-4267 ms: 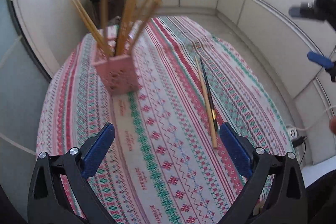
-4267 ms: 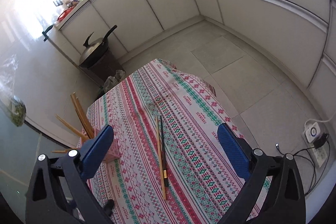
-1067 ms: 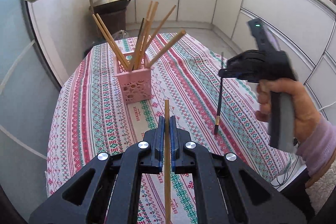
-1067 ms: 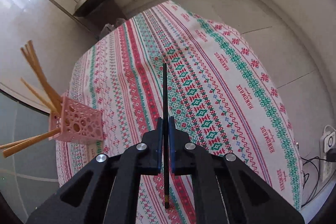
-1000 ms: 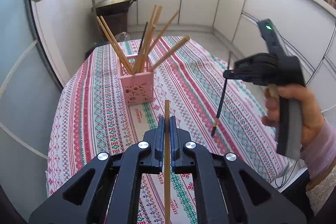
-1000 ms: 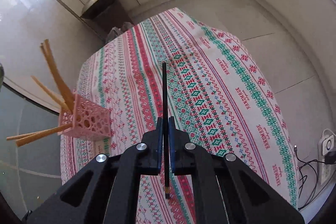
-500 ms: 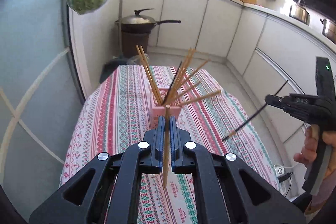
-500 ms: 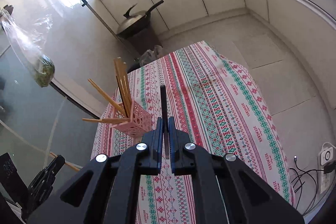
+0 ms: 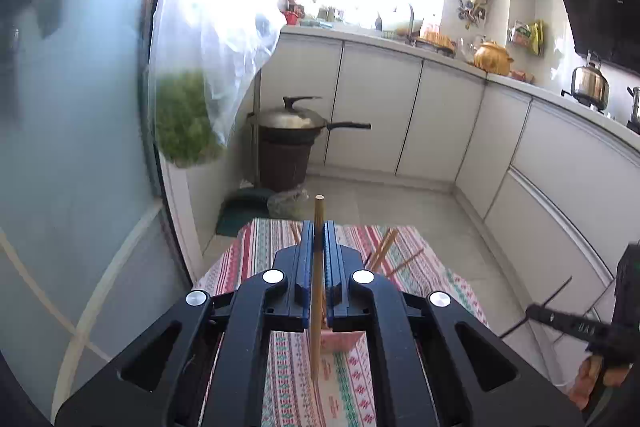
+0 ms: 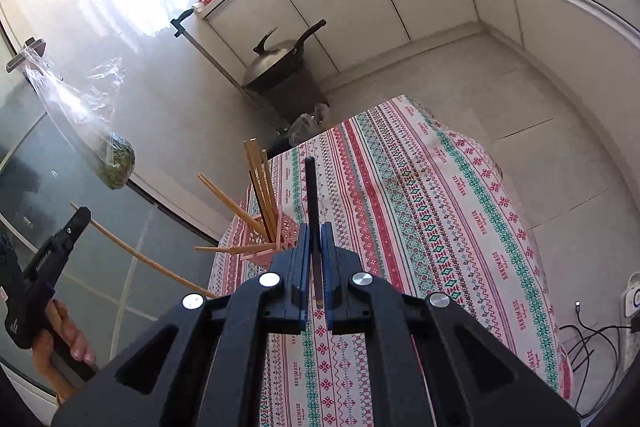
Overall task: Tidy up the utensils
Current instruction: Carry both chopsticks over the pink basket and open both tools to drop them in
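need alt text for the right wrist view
The right tool is shut on a black chopstick above a patterned tablecloth. To the left stands a pink holder of wooden chopsticks, and the left tool holds another wooden chopstick.

The tablecloth [image 10: 432,211] on the table carries a short red word woven again and again along its white bands; seen upside down in the right wrist view, it looks like "HANDMADE", though the letters are too small to be sure. On the side of the left hand-held gripper [image 10: 76,223], near its tip, stands a line of small white lettering, and a white logo sits lower on its body; neither can be read.
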The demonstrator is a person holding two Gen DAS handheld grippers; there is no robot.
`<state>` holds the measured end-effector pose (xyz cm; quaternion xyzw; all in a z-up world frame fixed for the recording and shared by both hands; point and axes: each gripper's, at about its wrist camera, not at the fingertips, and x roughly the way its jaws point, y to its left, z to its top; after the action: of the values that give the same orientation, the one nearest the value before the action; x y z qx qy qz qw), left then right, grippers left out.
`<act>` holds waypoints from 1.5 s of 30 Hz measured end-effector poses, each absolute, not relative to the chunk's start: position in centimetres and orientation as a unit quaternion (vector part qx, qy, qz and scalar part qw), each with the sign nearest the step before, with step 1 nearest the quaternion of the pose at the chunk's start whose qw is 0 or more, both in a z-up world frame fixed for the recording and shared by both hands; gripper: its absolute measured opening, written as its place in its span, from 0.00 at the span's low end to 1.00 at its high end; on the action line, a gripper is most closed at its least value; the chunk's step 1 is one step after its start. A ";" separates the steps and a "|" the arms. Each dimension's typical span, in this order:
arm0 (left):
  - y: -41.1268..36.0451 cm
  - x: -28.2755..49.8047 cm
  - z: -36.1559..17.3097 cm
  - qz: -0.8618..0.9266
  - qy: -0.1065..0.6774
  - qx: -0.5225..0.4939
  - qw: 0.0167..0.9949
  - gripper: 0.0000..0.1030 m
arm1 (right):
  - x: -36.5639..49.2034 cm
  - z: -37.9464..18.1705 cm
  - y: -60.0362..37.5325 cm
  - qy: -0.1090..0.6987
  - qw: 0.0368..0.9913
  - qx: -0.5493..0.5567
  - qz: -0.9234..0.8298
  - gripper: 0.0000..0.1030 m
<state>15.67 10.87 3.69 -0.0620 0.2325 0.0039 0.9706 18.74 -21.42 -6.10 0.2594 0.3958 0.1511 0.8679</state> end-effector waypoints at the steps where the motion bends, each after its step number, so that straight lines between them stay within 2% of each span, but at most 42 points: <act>1: 10.8 16.0 4.1 0.004 0.228 -0.064 0.971 0.04 | 18.8 -6.2 -21.5 0.397 0.866 0.261 0.153 0.05; 11: 8.7 19.9 5.5 0.000 0.216 -0.046 0.975 0.04 | 19.3 -6.5 -22.1 0.400 0.864 0.266 0.154 0.05; 19: 7.9 23.3 3.4 -0.001 0.241 -0.045 0.970 0.05 | 20.1 -6.8 -23.1 0.402 0.862 0.274 0.141 0.05; 20: 8.3 23.5 3.0 -0.005 0.244 -0.058 0.968 0.11 | 20.1 -6.8 -23.2 0.401 0.863 0.275 0.139 0.05; 21: 8.8 23.6 2.6 -0.005 0.247 -0.071 0.966 0.22 | 20.1 -6.7 -23.3 0.399 0.864 0.276 0.138 0.05; 22: 9.3 23.3 2.3 -0.003 0.247 -0.089 0.965 0.25 | 20.0 -6.5 -23.5 0.396 0.864 0.278 0.136 0.05; 31: 12.4 20.6 0.9 0.012 0.255 -0.135 0.957 0.28 | 19.9 -2.5 -23.8 0.335 0.881 0.310 0.124 0.05; 33: 12.7 20.3 0.8 0.015 0.256 -0.137 0.957 0.34 | 20.3 -1.1 -23.0 0.323 0.887 0.305 0.129 0.05; 35: 13.2 19.9 0.8 0.015 0.258 -0.140 0.956 0.35 | 21.0 0.2 -22.0 0.315 0.892 0.296 0.133 0.05; 38: 13.7 19.2 1.5 0.018 0.248 -0.134 0.959 0.36 | 22.5 1.7 -20.1 0.309 0.893 0.292 0.149 0.05; 41: 13.9 18.8 2.3 0.030 0.228 -0.121 0.966 0.43 | 23.9 2.4 -17.9 0.309 0.894 0.283 0.159 0.05; 45: 14.3 18.8 2.5 0.035 0.222 -0.111 0.968 0.43 | 25.6 2.2 -14.2 0.319 0.898 0.253 0.166 0.05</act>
<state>18.80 14.31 2.50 -0.1113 0.2220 0.0351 0.9680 25.56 -14.19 2.16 0.2525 0.3186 0.1660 0.8984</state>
